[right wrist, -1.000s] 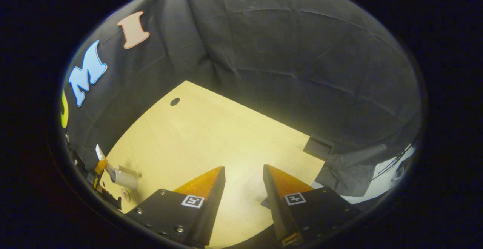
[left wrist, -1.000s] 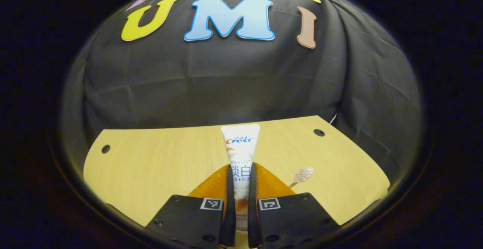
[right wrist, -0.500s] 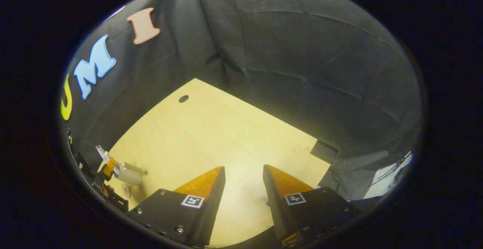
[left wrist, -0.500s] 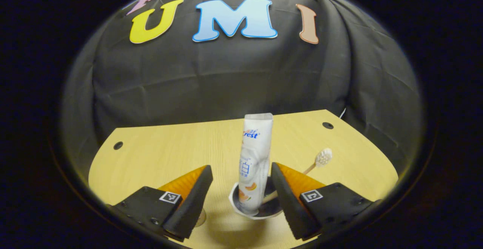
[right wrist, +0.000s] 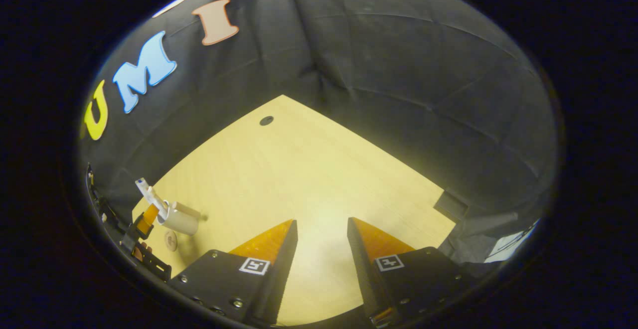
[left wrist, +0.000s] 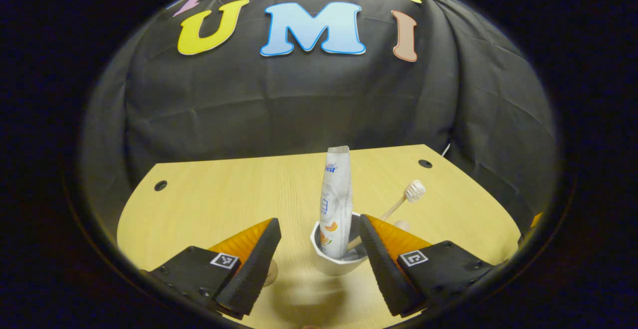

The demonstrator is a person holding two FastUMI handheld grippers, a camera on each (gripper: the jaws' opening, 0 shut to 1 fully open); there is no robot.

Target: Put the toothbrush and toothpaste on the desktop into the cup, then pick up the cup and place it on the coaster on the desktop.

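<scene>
1 "Crest"-lettered toothpaste (left wrist: 335,204) in cup (left wrist: 334,264)

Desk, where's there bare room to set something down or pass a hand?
The desk is bare from the right gripper to the back wall. It is crowded around the cup, holding toothpaste and toothbrush, with the left gripper beside.

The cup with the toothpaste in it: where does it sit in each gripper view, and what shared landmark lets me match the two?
Left gripper view: the cup stands at lower centre, between the left tool's open fingers.
Right gripper view: the cup is small at the lower left edge.
Shared landmark: the toothpaste standing up out of the cup, with the round coaster on the desk beside it.
</scene>
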